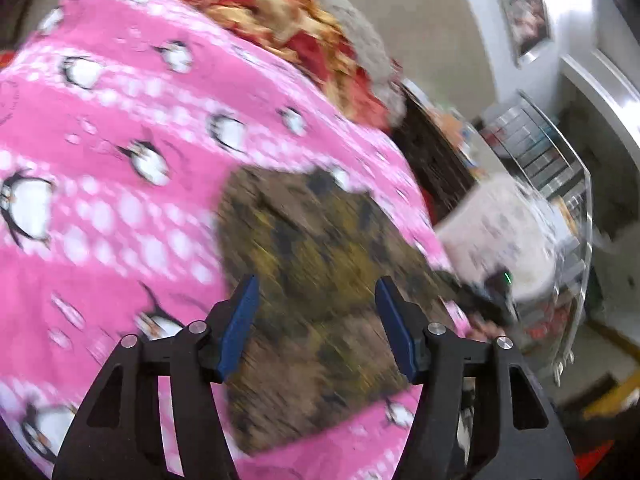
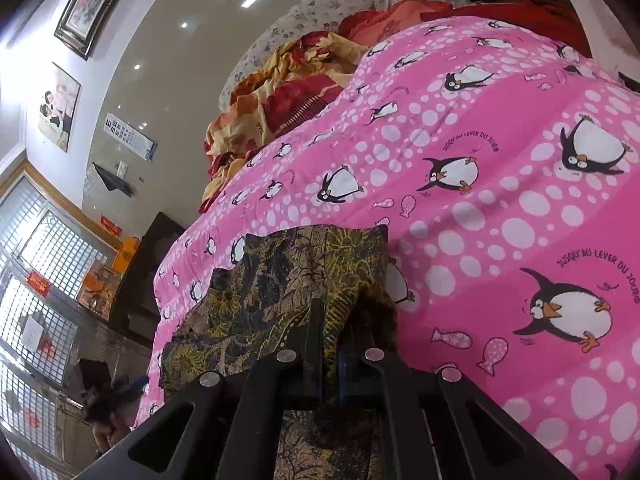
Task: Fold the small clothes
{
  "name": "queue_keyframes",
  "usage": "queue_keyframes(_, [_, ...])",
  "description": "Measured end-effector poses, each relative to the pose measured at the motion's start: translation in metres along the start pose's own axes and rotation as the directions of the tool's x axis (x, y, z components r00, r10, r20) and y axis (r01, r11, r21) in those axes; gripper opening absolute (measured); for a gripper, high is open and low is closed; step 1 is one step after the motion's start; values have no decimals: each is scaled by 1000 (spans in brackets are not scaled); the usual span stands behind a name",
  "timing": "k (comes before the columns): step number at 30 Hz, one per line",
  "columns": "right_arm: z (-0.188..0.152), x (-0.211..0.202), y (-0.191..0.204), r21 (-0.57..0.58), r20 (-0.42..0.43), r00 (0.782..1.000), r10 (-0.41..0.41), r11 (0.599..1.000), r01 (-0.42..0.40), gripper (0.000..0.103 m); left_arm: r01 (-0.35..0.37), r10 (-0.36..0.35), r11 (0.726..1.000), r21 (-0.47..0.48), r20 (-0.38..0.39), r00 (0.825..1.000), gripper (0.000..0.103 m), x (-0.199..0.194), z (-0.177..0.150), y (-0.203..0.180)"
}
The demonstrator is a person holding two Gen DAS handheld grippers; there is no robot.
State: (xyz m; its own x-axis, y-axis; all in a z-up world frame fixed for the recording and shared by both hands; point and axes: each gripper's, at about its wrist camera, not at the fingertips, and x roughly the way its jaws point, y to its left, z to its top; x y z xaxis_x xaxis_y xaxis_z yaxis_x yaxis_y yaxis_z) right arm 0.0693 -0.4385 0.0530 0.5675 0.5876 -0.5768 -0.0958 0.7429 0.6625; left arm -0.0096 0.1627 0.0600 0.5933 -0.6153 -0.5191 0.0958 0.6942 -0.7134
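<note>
- The right gripper (image 2: 334,344), low centre, is clamped on a fold of the brown-and-yellow patterned garment (image 2: 256,300).
- The garment lies on the pink penguin-print bedspread (image 2: 500,200) filling the right of the frame.
- Red-and-yellow floral bedding (image 2: 272,108) is bunched at upper centre.

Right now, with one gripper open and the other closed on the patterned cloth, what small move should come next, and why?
Probably lower the left gripper onto the cloth and close it on a free edge. Its jaws stand open above the cloth with nothing between them, while the right gripper is shut on a bunched part of the cloth, which lies half folded on the pink cover. A second grip would let both hands fold it.
</note>
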Motion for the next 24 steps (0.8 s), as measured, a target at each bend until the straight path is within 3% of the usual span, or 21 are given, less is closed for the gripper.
queue_keyframes(4, [-2,3,2,15,1,1000,9,1000,-9,4,-3,-3,995,-95,-65,998,58,27,10,18])
queue_keyframes(6, [-4,3,5,11,0,1000,11,1000,-11,4,-23,17,998,-63,-94,995,48,31,8,15])
queue_keyframes(9, [-4,3,8,-4,-5,1000,11,1000,-11,4,-98,101,995,28,-134,986,23,43,-1,0])
queue_keyframes(10, [-4,3,8,-4,-6,1000,11,1000,-11,4,-123,130,991,52,-138,982,10,46,-4,-4])
queue_keyframes(16, [-4,4,6,5,-4,1000,6,1000,-6,4,-241,251,949,201,-22,968,6,31,-9,-29])
queue_keyframes(20, [-3,4,0,13,-3,1000,3,1000,-3,4,-287,299,922,260,-7,954,6,40,-3,-39])
queue_keyframes(22, [-3,3,-1,20,0,1000,6,1000,-6,4,-286,295,924,254,1,955,6,40,2,-40])
queue_keyframes(24, [-3,3,-1,20,-1,1000,7,1000,-7,4,-252,257,945,209,5,966,6,39,9,-36])
